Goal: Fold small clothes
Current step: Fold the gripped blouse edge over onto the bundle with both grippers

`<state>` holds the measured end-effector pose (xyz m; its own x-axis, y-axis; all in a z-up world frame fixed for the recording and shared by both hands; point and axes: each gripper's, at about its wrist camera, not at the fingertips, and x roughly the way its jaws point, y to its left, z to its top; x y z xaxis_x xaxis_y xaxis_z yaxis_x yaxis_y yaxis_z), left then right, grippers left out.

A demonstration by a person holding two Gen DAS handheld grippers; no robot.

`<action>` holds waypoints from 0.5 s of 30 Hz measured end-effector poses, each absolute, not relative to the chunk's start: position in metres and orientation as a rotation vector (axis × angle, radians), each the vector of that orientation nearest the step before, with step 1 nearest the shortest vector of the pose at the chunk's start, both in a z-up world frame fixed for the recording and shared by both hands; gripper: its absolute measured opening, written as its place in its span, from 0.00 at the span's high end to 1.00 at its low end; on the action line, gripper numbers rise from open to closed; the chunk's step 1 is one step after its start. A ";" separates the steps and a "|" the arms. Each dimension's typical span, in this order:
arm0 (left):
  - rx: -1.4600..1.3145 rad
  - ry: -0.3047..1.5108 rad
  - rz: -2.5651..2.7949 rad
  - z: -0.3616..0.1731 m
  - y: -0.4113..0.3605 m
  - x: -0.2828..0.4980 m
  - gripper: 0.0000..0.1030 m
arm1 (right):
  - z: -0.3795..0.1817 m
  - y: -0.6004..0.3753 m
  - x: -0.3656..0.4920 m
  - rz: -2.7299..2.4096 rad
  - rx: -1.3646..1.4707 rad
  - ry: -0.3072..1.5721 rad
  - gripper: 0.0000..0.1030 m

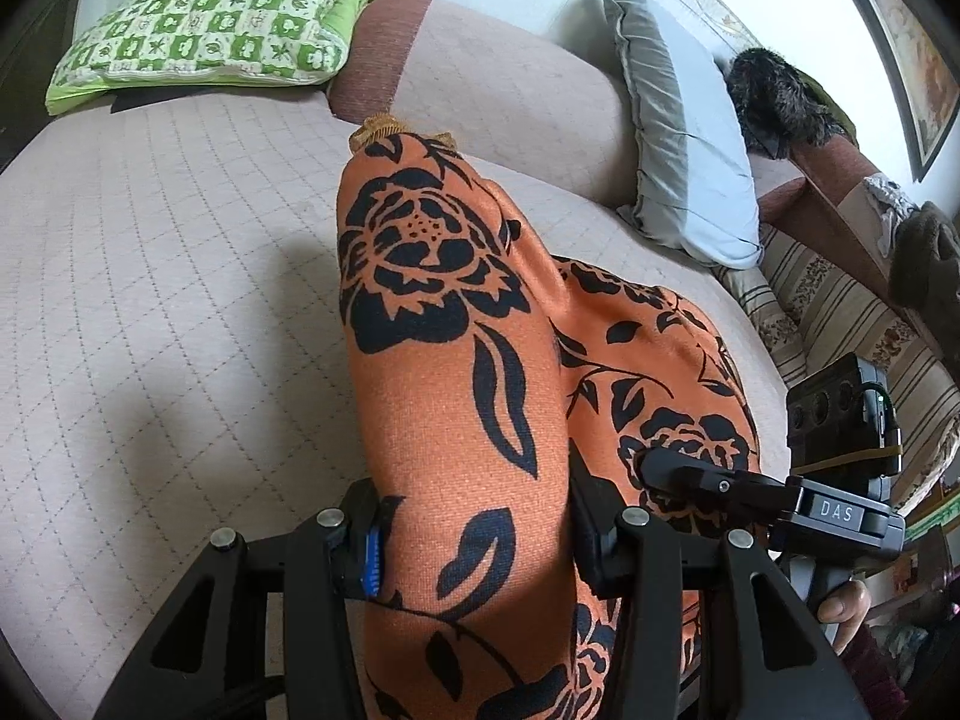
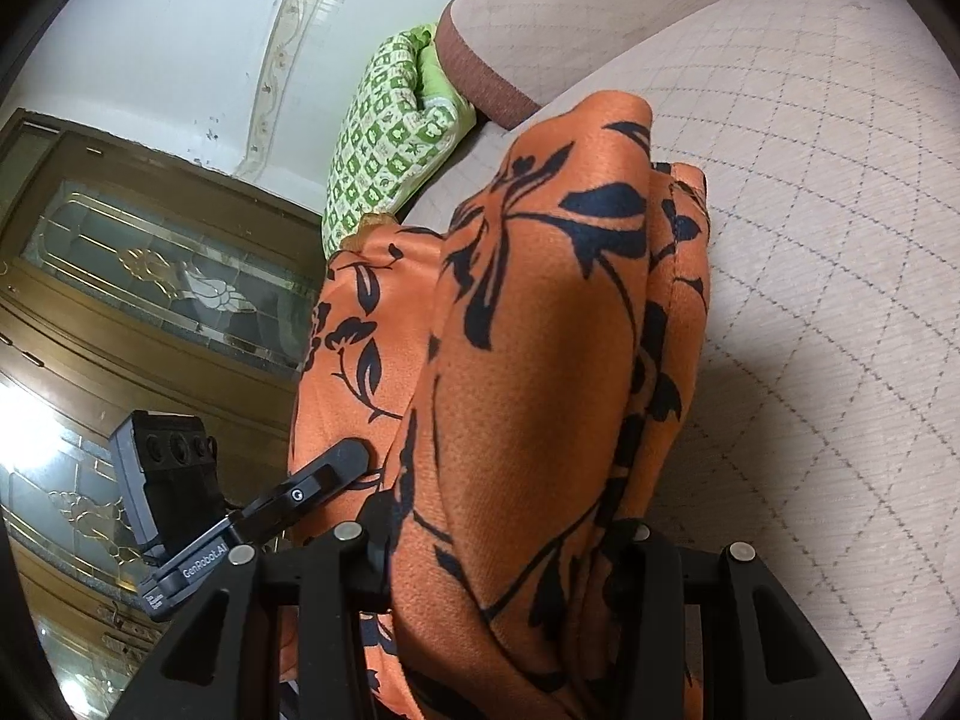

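The quilted sofa seat (image 1: 150, 252) spreads wide and bare under the work, with a green checked cushion (image 1: 210, 18) at its far end and a grey pillow (image 1: 678, 138) against the backrest. Over it hangs the orange garment with black flowers (image 1: 456, 312), lifted off the seat in two bunched swags, its frilled hem (image 1: 378, 129) pointing away toward the cushion.

To do this fold well, I'd say both hands should carry the cloth out level over the open seat, keep the two held corners even with each other, and let the far hem touch down first so the fabric lays flat rather than in a heap. The bunching between the grips looks likely to crease if it is dropped as it is.

The left gripper (image 1: 474, 546) tilts steeply down, its jaws half closed and clamped on a thick roll of the cloth. The right gripper (image 2: 504, 570) sits just beside it, angled down more gently, jaws likewise pinching a fold. A fingertip (image 1: 843, 606) shows on the right handle.
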<state>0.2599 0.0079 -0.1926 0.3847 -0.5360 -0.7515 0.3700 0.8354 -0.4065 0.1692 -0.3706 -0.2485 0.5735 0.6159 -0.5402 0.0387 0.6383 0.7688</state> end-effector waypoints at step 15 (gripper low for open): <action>-0.165 1.052 -0.494 -0.201 0.036 0.262 0.52 | -0.250 -0.345 0.200 0.413 0.753 0.954 0.56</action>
<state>0.2621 0.0358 -0.2011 0.3987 -0.4656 -0.7901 0.3108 0.8791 -0.3613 0.2002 -0.3450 -0.2497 0.5295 0.6214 -0.5775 0.0041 0.6789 0.7342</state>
